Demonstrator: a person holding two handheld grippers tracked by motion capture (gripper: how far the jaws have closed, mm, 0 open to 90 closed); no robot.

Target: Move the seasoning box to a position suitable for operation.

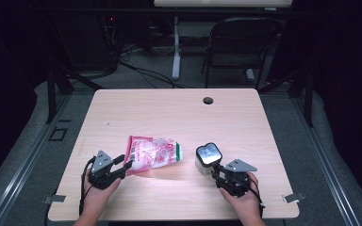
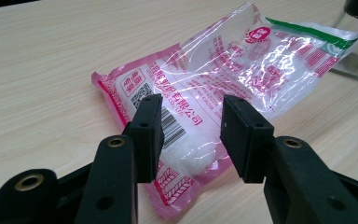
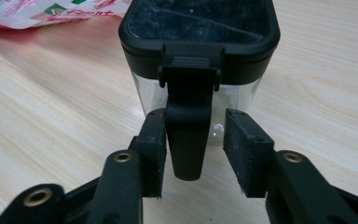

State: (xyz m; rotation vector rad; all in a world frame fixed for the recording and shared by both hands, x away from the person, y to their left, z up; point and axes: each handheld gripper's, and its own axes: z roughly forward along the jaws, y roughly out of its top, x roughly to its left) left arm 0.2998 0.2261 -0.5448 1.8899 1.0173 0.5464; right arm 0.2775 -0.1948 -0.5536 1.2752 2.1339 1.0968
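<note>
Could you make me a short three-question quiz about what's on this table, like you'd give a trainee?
1. True or false: the left tool is shut on the pink plastic bag.
2. Which thing stands between the jaws of the right tool?
A. the bag's corner
B. the black latch handle of the clear container
C. a cable
3. Fill in: in the high view, the bag lies to the ____ of the container.

Key
1. False: the jaws stand apart over the bag's barcode end.
2. B: the jaws stand either side of the handle, still open; contact cannot be told.
3. Left.
</note>
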